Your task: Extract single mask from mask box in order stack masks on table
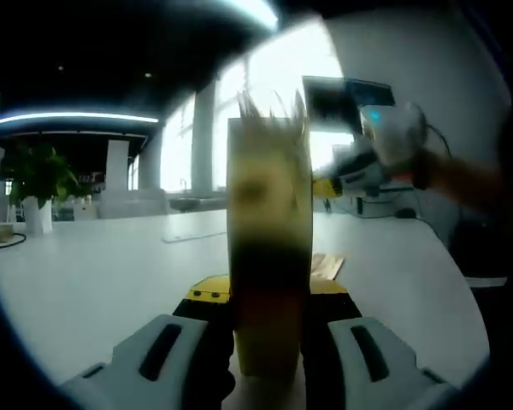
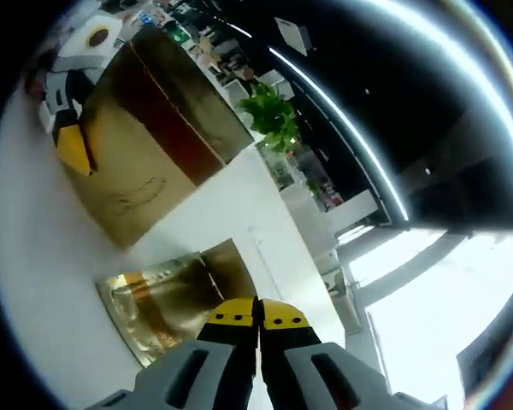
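1. White table (image 1: 94, 273) spreads under bright windows, with a potted plant (image 1: 36, 175) at its far edge.
2. Left gripper (image 1: 269, 342) clamps the upright mask box (image 1: 269, 248) between its jaws.
3. Right gripper (image 2: 258, 320), jaws pressed together, nips the edge of a gold-wrapped mask (image 2: 167, 295) lying on the table beside the box.

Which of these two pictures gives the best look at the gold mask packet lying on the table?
The right gripper view: the gold mask packet lies flat on the white table just beyond the shut jaws, most of it showing. In the left gripper view just a small edge peeks out behind the mask box.
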Available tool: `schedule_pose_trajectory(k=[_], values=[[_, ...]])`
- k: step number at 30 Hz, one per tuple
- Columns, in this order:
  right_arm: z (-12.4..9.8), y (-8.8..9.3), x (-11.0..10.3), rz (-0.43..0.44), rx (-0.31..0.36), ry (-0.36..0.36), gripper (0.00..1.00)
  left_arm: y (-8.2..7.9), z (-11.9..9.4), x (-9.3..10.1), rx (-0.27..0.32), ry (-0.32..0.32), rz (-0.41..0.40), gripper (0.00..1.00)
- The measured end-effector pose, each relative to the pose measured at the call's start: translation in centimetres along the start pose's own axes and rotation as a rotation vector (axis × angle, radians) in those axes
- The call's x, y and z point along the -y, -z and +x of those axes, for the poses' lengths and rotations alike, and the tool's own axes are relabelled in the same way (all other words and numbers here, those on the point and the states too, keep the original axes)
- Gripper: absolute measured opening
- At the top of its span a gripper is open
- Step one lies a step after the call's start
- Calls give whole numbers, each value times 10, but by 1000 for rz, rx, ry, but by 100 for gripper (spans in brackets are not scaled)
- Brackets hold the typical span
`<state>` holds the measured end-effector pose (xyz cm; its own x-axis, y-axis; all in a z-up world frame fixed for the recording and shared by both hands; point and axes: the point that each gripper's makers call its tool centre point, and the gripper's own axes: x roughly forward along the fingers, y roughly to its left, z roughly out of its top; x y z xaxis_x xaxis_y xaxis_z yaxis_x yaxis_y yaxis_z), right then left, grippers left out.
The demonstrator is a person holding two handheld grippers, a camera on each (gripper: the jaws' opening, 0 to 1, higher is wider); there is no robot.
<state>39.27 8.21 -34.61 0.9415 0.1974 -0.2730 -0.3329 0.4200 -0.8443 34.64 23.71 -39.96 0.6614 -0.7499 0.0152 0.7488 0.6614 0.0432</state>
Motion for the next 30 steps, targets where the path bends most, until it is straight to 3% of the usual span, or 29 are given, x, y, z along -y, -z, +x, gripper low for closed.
schedule_pose_trajectory(k=[6, 13, 21, 30], values=[[-12, 1, -26, -19, 0, -21, 0, 0, 0, 0, 0, 0, 1, 20], [-19, 11, -53, 49, -12, -62, 0, 0, 0, 0, 0, 0, 1, 20], [-20, 17, -63, 87, -21, -80, 0, 1, 0, -1, 0, -1, 1, 20], [-20, 22, -78, 70, -27, -117, 0, 0, 0, 2, 0, -1, 1, 20]])
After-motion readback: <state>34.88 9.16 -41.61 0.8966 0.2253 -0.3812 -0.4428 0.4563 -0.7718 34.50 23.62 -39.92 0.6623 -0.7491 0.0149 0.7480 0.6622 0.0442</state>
